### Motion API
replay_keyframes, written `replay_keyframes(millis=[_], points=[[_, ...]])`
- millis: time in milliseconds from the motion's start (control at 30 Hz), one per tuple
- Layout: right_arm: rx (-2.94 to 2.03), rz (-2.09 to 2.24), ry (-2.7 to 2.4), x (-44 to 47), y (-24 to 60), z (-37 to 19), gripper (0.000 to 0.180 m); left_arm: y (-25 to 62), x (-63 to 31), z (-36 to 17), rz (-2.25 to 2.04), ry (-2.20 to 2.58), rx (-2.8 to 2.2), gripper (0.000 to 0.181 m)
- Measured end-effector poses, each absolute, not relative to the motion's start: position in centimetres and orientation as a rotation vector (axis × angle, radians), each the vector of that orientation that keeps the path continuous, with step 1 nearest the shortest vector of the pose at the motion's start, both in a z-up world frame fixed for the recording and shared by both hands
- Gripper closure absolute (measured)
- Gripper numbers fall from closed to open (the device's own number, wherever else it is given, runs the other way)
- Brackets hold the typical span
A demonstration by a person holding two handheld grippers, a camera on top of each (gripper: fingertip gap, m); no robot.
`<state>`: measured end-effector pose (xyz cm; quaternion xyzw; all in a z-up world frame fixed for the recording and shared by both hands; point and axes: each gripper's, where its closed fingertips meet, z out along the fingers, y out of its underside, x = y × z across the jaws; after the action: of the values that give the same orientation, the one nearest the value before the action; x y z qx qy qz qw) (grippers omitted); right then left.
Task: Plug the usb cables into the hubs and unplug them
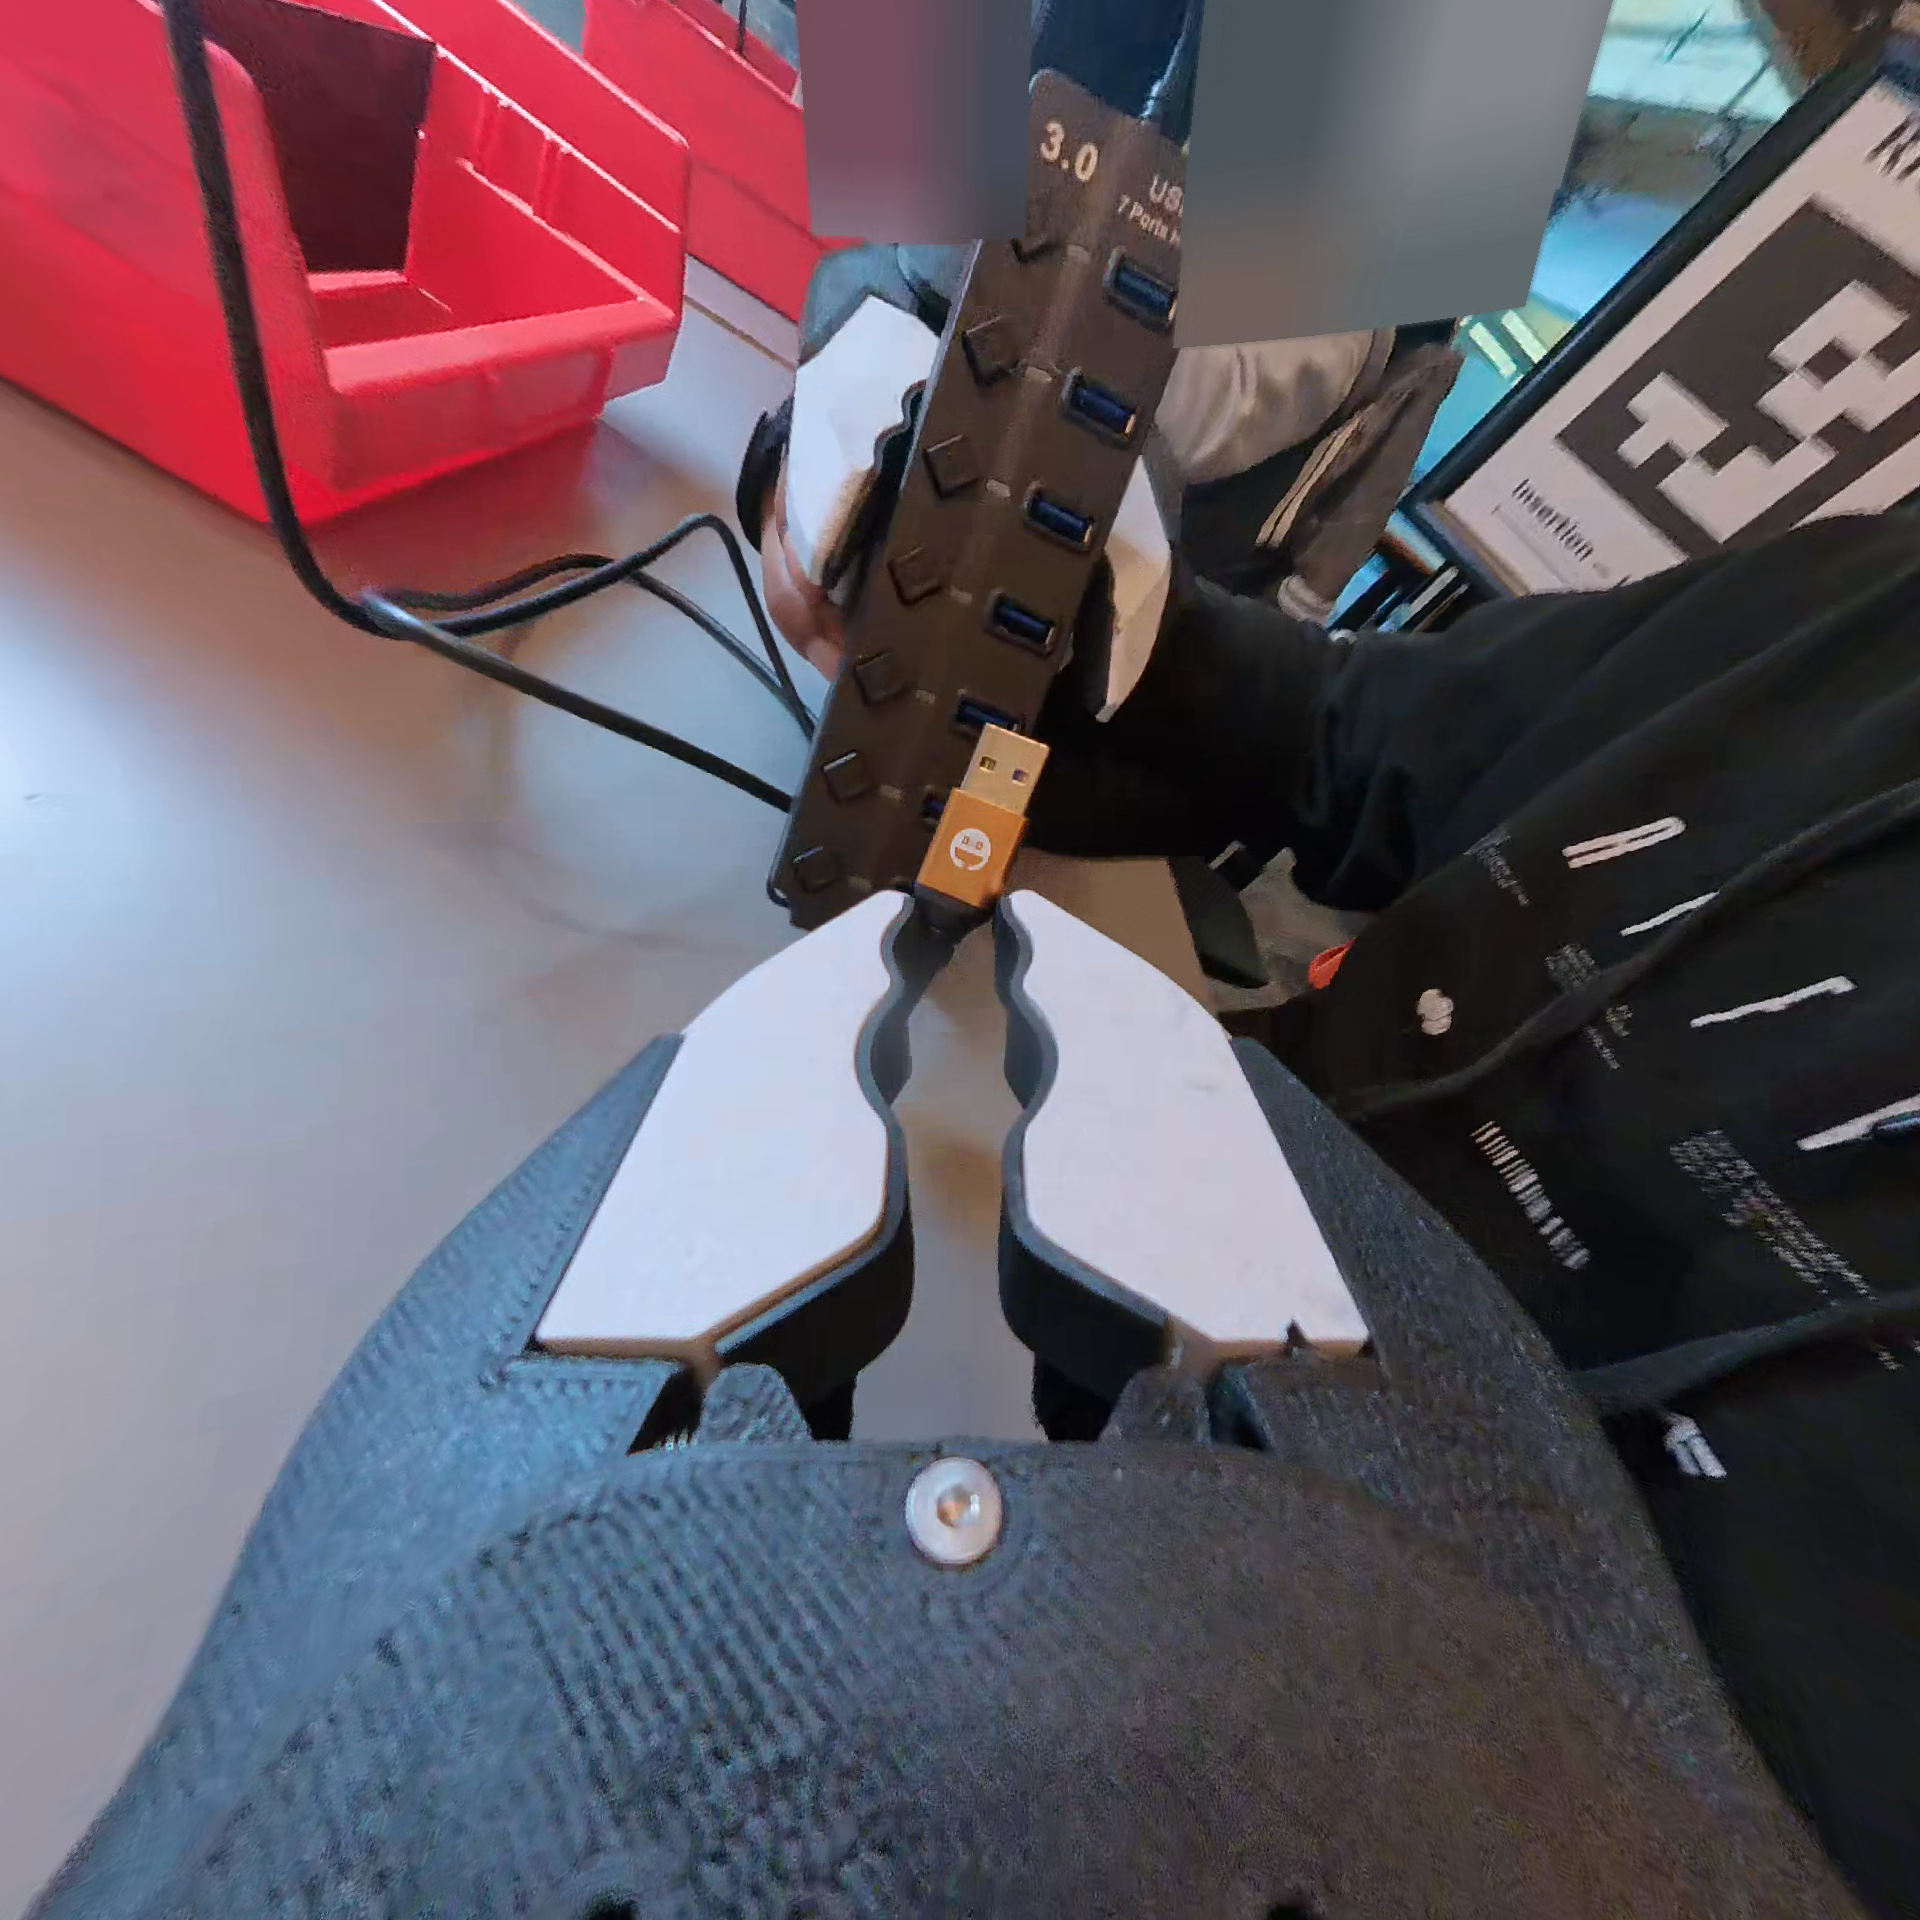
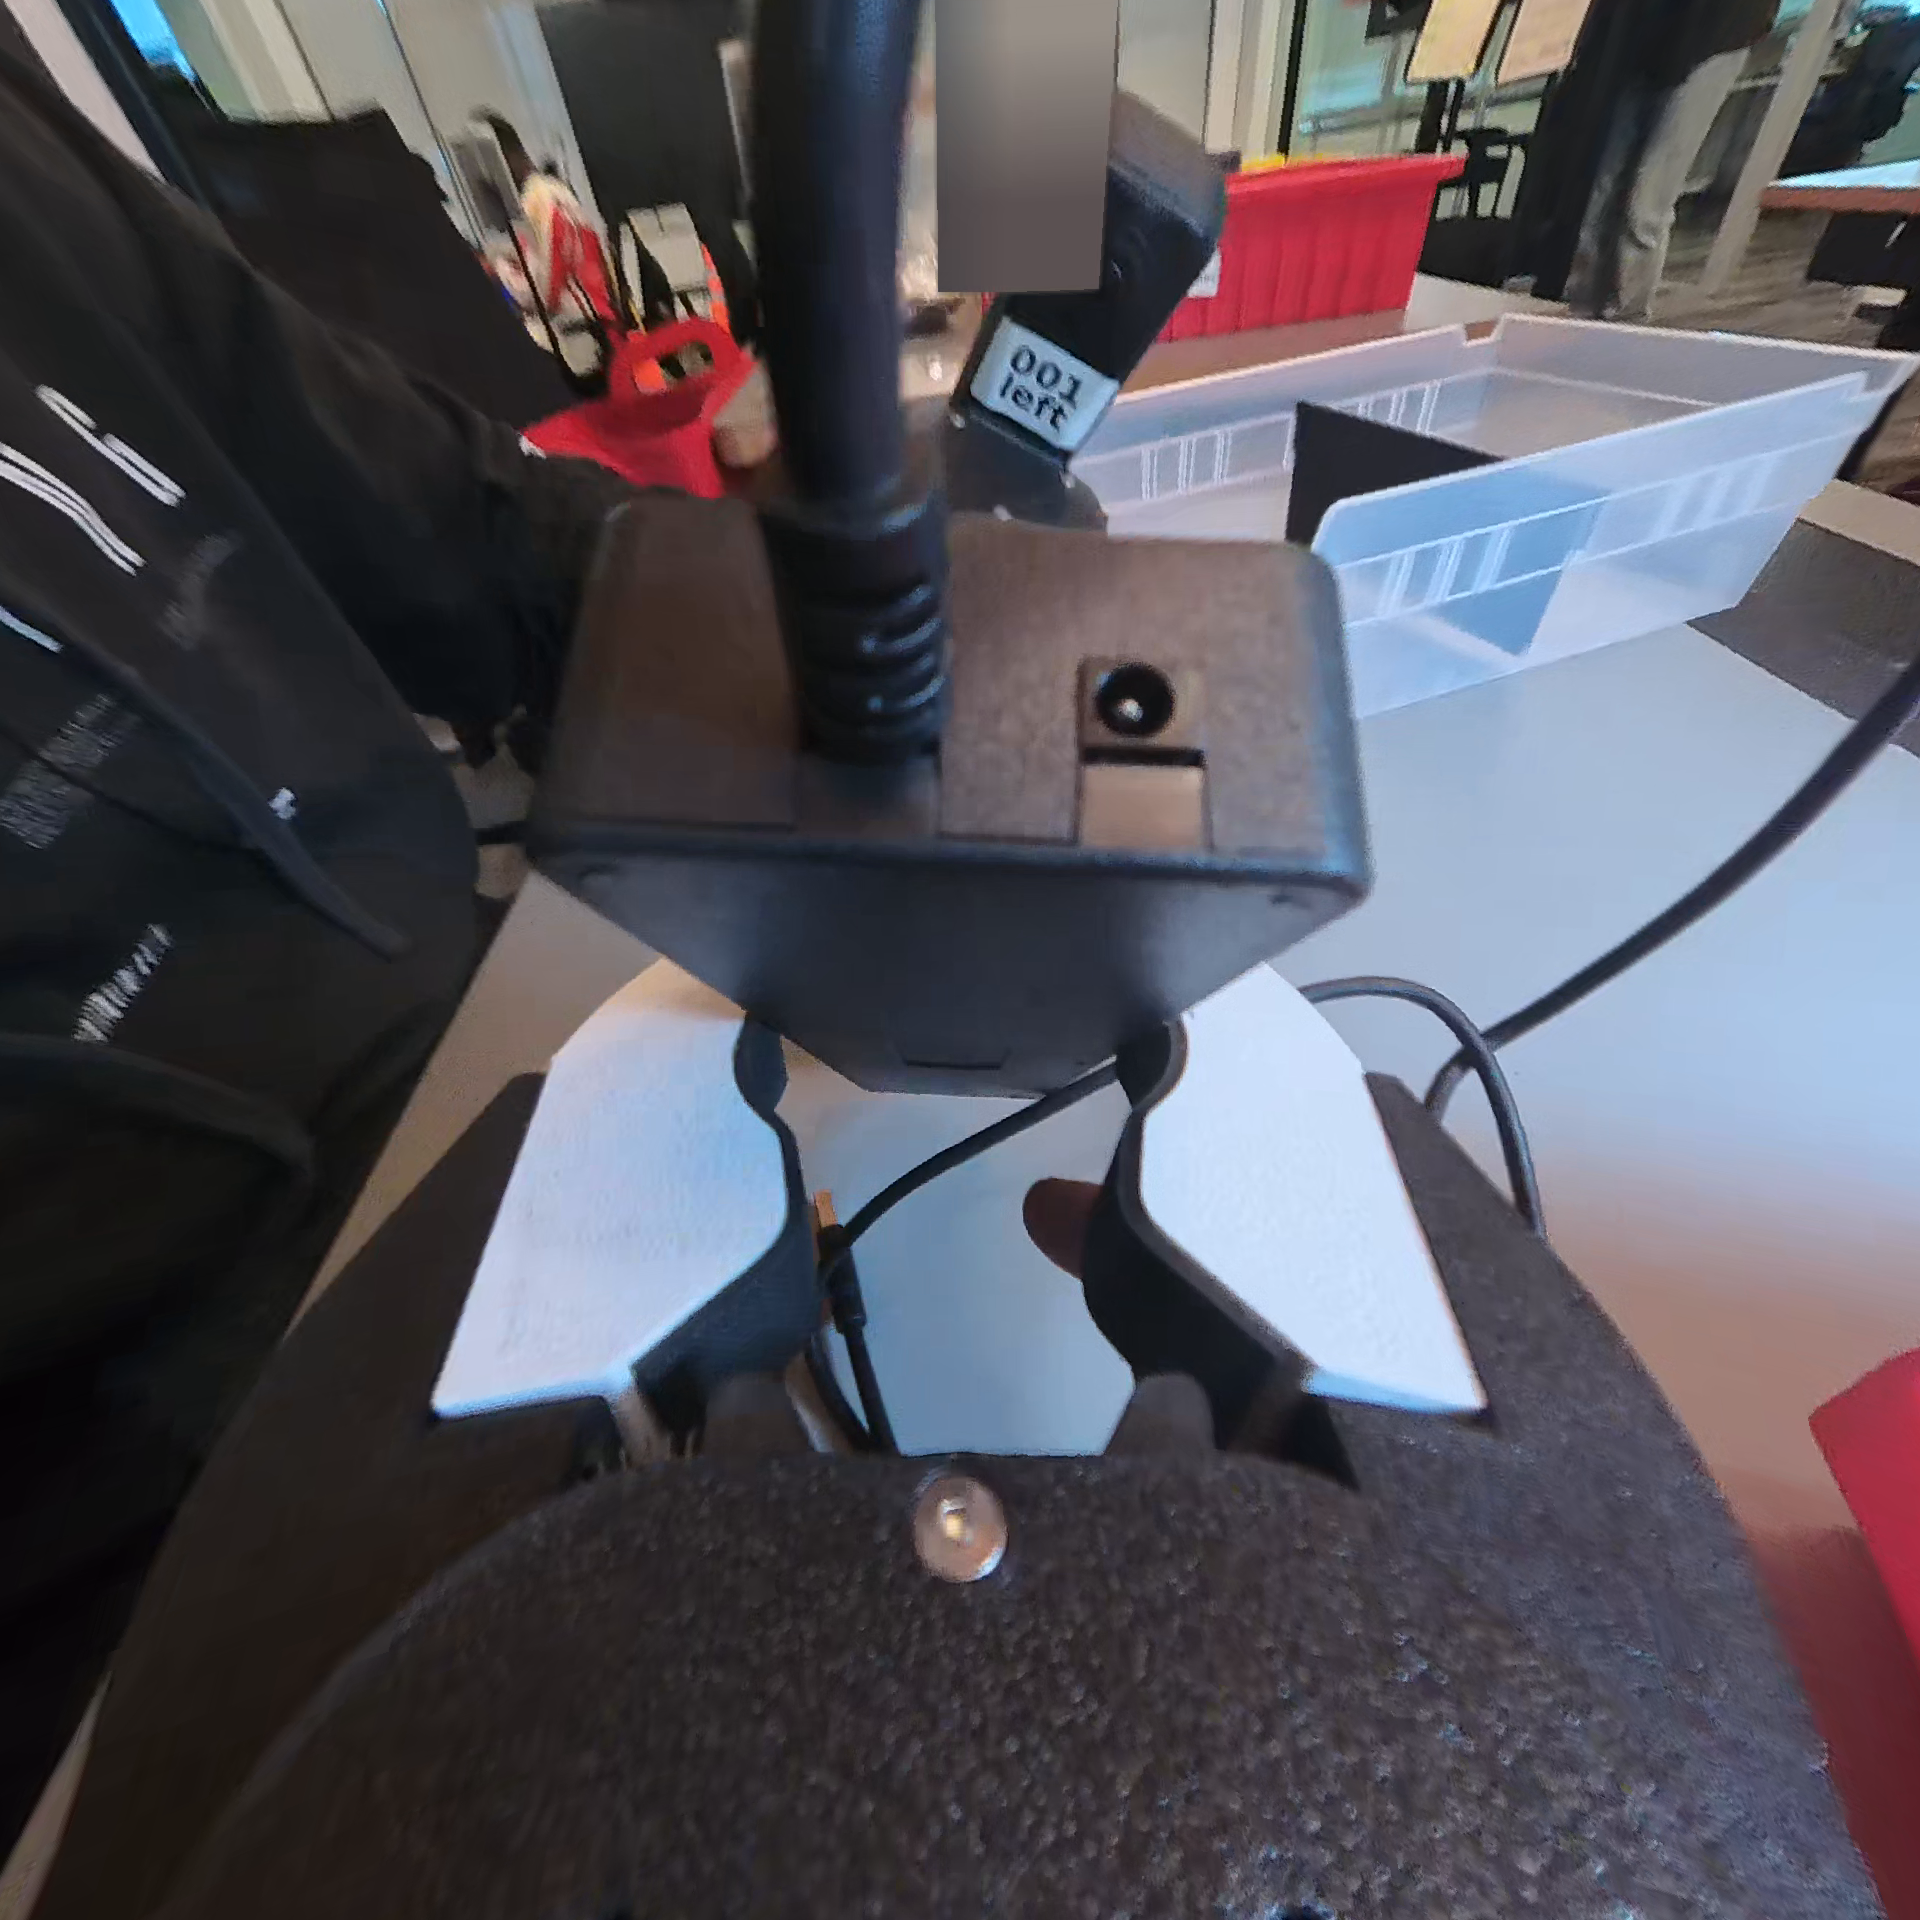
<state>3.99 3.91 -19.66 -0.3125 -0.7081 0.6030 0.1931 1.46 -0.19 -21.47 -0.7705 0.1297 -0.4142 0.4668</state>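
Holding a gold metal USB plug (image 1: 982, 821) by its black strain relief, the left gripper (image 1: 951, 914) should square it to a blue port on the long black hub (image 1: 997, 540), apparently clamped endwise in the right gripper (image 2: 951, 1049).

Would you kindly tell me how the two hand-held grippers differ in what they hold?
The left hand-held gripper pinches a thin cable behind its orange plug, fingers nearly together; the right hand-held gripper clamps the wide black hub, fingers spread. Both are shut on something.
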Motion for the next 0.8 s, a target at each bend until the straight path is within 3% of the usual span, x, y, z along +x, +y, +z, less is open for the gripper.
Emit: replay_keyframes(millis=[467,800], points=[[-0.919,1.435,-2.166,3.0,1.3,-22.6,0.116,0.4,2.3,-22.9,-0.427,0.459,-2.163,0.168],[-0.897,1.241,-2.22,2.4,1.3,-22.2,0.116,0.3,2.6,-20.7,-0.164,0.64,-2.229,0.168]])
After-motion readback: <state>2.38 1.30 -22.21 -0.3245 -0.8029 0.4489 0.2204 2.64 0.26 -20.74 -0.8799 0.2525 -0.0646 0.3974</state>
